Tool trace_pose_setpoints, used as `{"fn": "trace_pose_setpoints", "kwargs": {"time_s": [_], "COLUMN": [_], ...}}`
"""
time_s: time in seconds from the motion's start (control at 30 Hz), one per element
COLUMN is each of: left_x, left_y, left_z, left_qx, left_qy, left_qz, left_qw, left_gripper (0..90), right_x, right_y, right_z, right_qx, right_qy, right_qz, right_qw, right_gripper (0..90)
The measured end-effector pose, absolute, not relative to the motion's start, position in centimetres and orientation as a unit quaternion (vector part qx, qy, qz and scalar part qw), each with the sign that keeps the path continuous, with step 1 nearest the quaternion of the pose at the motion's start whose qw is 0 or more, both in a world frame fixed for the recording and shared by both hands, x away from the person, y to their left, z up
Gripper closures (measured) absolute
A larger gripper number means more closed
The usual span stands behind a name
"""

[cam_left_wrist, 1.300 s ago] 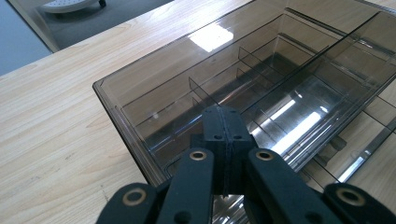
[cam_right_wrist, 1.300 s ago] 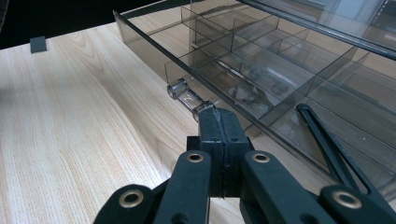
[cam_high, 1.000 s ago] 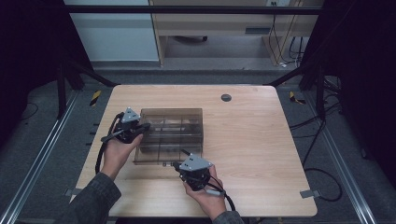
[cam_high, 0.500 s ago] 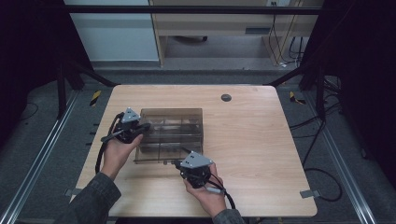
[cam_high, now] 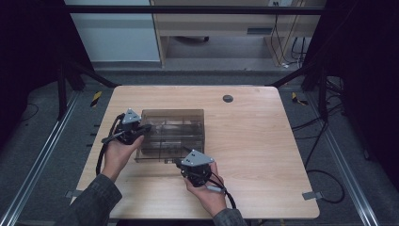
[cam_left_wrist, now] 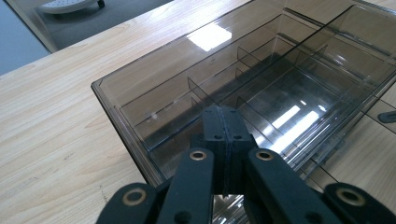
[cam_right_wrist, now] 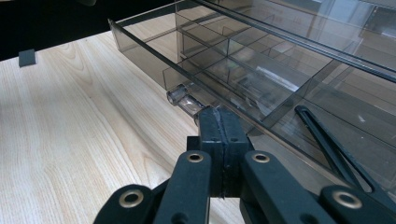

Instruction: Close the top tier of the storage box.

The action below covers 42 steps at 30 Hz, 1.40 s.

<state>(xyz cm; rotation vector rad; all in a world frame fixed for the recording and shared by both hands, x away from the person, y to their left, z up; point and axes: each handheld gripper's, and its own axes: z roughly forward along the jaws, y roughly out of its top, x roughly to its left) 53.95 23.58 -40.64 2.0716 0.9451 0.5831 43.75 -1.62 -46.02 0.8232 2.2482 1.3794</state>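
Sitting left of centre on the tabletop [cam_high: 263, 141], the smoky clear divided organizer box [cam_high: 174, 134] has the left claw [cam_high: 143, 128] closed above its left wall and the right claw [cam_high: 184, 165] closed against the clear knob [cam_right_wrist: 183, 99] on its near wall.

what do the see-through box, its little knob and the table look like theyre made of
Box: smoky, glossy clear plastic by the look; the dividers and table show through its walls and light glares off it. Knob: clear, shiny, likely the same plastic. Table: pale wood grain with a matte finish, possibly laminate rather than solid wood.
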Motion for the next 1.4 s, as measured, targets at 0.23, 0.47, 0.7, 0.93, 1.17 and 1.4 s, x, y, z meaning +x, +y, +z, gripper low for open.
{"fn": "trace_pose_setpoints", "kwargs": {"time_s": [0.23,0.47,0.7,0.93,1.17,1.4], "left_x": [53.9,53.9,53.9,53.9,53.9,53.9], "left_y": [23.6,23.6,23.6,23.6,23.6,23.7], "left_z": [-40.6,-40.6,-40.6,-40.6,-40.7,-40.6], "left_qx": [0.814,0.814,0.815,0.815,0.815,0.816], "left_qy": [0.37,0.37,0.369,0.369,0.368,0.367], "left_qz": [0.229,0.229,0.231,0.23,0.231,0.231], "left_qw": [0.385,0.384,0.384,0.384,0.383,0.381], "left_gripper": [89.6,89.6,89.5,89.6,89.6,89.6], "right_x": [44.0,44.2,44.2,44.3,44.6,44.9], "right_y": [-1.4,-1.3,-1.3,-1.3,-1.3,-1.3], "right_z": [-46.0,-46.0,-46.0,-46.1,-46.1,-46.1], "right_qx": [0.294,0.296,0.296,0.297,0.299,0.298], "right_qy": [0.798,0.797,0.797,0.796,0.795,0.796], "right_qz": [0.491,0.491,0.492,0.493,0.494,0.49], "right_qw": [0.187,0.188,0.188,0.188,0.189,0.191], "right_gripper": [90.0,90.0,90.0,90.0,90.0,90.0]}}
